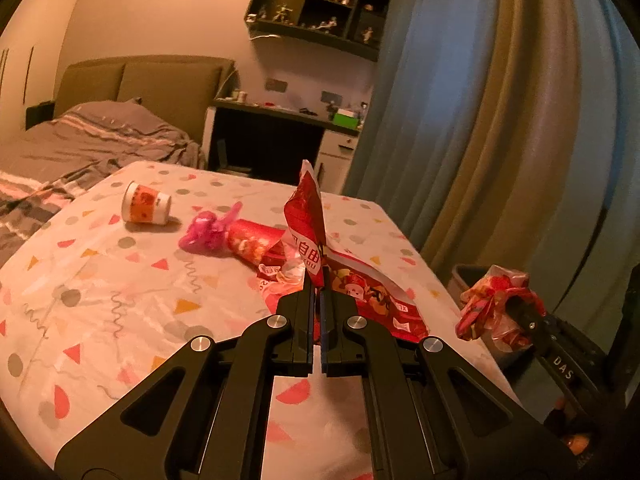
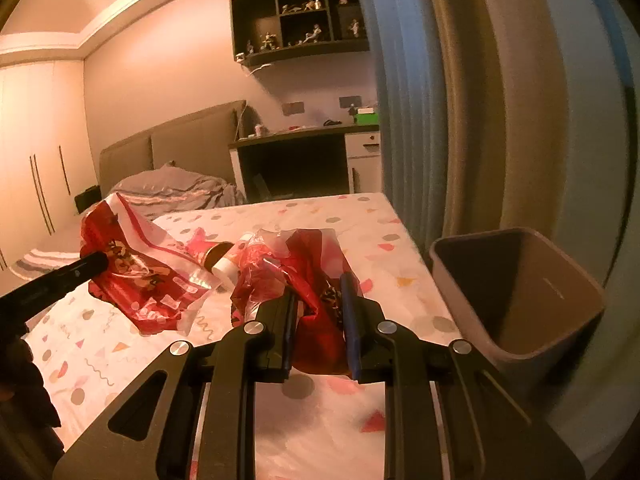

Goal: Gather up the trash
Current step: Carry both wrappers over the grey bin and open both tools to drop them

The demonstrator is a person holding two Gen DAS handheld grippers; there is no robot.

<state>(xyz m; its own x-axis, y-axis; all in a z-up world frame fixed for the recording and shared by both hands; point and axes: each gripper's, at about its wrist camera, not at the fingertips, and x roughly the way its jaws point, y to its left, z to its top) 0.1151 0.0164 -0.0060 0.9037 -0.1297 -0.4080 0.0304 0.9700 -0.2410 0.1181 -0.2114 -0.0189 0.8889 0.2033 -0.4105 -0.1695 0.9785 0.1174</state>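
The left hand-held gripper (image 1: 316, 284) pinches a red snack bag (image 1: 306, 216) by its edge, lifting it off the counter (image 1: 100, 280). The right hand-held gripper (image 2: 320, 300) clasps a crumpled wrapper (image 2: 296, 264) beside the bin (image 2: 520, 292), likely ready to drop it in.

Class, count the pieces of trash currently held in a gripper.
2: a red snack bag in the left gripper, a crumpled red wrapper in the right gripper.

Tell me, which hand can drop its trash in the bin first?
The right gripper, probably. It is shut on a crumpled red wrapper and the open trash bin stands just to its right. The left gripper holds its red snack bag farther from the bin.
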